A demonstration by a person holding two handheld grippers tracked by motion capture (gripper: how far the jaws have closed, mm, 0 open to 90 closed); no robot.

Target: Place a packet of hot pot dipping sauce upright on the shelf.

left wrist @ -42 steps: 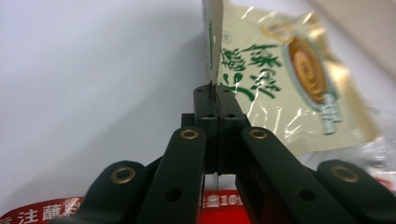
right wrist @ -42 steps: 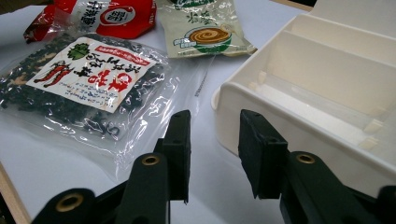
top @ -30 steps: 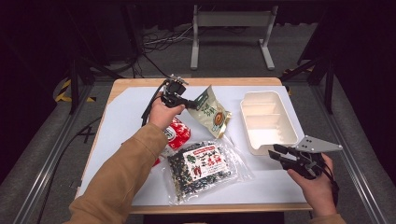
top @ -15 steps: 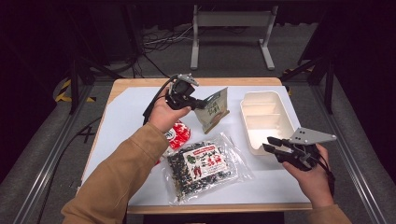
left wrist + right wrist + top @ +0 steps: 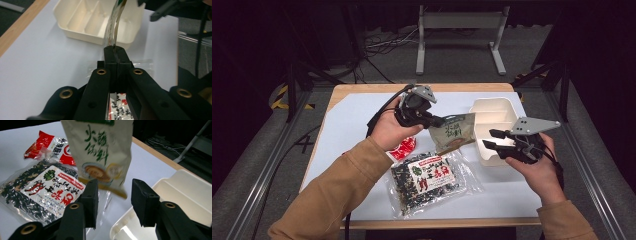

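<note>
Beige seasoning pouch (image 5: 453, 131), green lettering, printed bowl; hanging in the air above the table (image 5: 352, 120), between the white compartment tray (image 5: 492, 112) and the packets below, lower edge loose and swinging. Pinched at one top corner by the left gripper (image 5: 436, 121), jaws fully closed on the film. Right gripper (image 5: 488, 139) level with the pouch's far side, jaws apart with nothing between them, having just been opening; seen from the right gripper view, the pouch's bottom edge just ahead of the gap. Probable step: a second hold on the free edge, for a handover or for steadying before placing in the tray. Best done by keeping the left grip still, bringing the open jaws around the flat sealed margin rather than the bulging middle, closing only once the film sits well between the pads. Risk: slack film folding away or slipping. On the table beneath: clear bag of dried black seaweed with chilli label (image 5: 432, 179), red sachet (image 5: 404, 148) beside it, partly under the left hand (image 5: 389, 132).
</note>
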